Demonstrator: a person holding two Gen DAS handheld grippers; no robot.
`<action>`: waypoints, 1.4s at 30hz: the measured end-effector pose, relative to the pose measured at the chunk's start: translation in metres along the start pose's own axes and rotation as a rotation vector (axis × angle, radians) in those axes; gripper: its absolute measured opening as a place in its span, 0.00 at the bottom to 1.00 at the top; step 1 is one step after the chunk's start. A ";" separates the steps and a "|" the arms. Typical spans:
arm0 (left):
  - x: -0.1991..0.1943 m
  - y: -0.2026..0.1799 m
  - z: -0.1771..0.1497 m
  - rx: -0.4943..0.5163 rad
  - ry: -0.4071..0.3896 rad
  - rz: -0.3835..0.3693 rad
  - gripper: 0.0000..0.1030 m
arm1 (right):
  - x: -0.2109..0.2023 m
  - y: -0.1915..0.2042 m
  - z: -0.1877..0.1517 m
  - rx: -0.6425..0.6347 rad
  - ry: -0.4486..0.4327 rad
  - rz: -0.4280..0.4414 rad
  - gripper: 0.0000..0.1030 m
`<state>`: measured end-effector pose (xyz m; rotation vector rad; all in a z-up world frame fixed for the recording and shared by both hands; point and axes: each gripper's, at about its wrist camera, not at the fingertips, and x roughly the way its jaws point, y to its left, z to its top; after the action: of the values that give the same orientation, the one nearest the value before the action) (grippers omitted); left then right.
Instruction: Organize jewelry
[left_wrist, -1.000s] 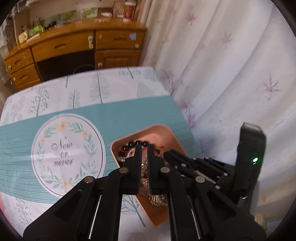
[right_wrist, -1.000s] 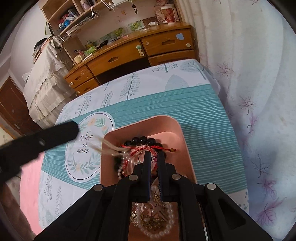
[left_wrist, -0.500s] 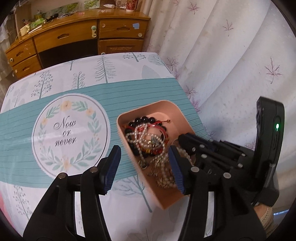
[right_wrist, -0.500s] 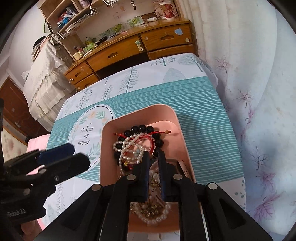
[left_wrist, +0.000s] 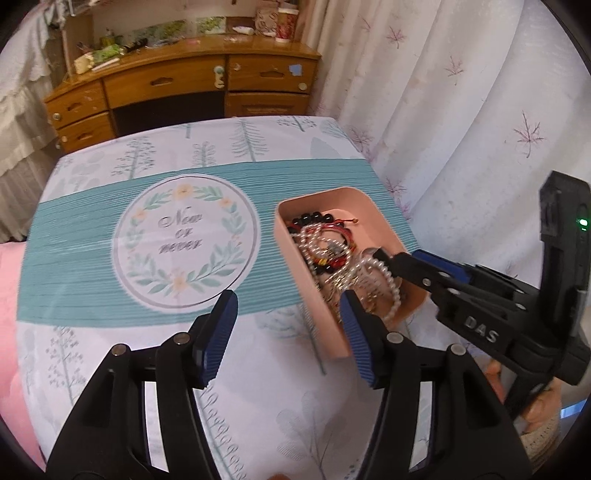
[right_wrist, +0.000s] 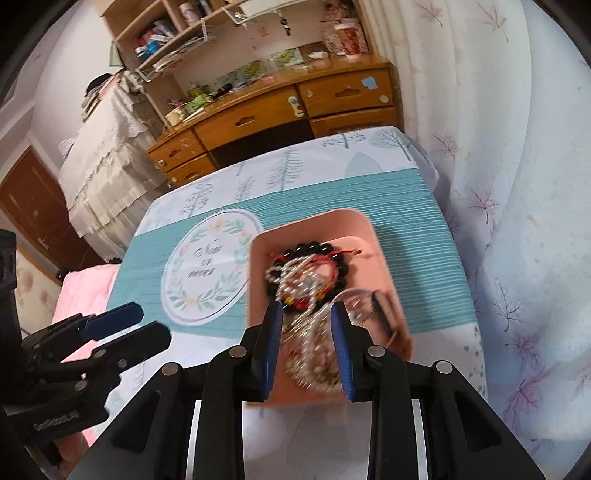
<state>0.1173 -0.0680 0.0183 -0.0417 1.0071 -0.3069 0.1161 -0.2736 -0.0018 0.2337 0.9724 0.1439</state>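
A: Left wrist view, near to far: left gripper (left_wrist: 288, 328) hangs over the tablecloth (left_wrist: 92, 258) w/ jaws spread wide, nothing between them, just beside the near-left wall of the pink tray (left_wrist: 291, 266)

B: And the other one?

A: Right gripper (right_wrist: 304, 339) sits over the tray's near end, jaws parted, the bead tangle showing in the gap. Blurry, so can't tell if a pad touches a strand; nothing looks pinched

B: Where's the jewelry itself?

A: All in the tray, piled up. White pearl strand (left_wrist: 388, 284) loops at the near end, red cord bracelet (right_wrist: 325, 266) in the middle, black bead bracelet (right_wrist: 314, 249) at the far end. Round "Now or never" print (left_wrist: 184, 240) lies left of the tray, wooden desk (left_wrist: 184, 85) far behind, curtain (left_wrist: 461, 129) to the right

B: So what's the step?

A: Prob. picking one piece out of the pile. To do it well: go for a strand lying on top, approx. a single loop of pearls, close on that alone, lift slow. Left gripper could steady the tray wall so it doesn't drag

B: Risk?

A: Strands look interlaced, so one pull may haul up the whole lot
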 end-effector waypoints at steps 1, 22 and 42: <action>-0.006 0.001 -0.005 -0.005 -0.011 0.013 0.54 | -0.006 0.005 -0.006 -0.012 -0.001 0.003 0.27; -0.088 0.004 -0.092 -0.154 -0.166 0.262 0.76 | -0.091 0.070 -0.104 -0.110 -0.002 0.040 0.55; -0.098 -0.004 -0.100 -0.143 -0.189 0.344 0.76 | -0.102 0.071 -0.105 -0.140 -0.024 -0.009 0.57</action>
<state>-0.0156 -0.0344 0.0466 -0.0251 0.8293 0.0832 -0.0288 -0.2145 0.0415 0.1021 0.9347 0.2002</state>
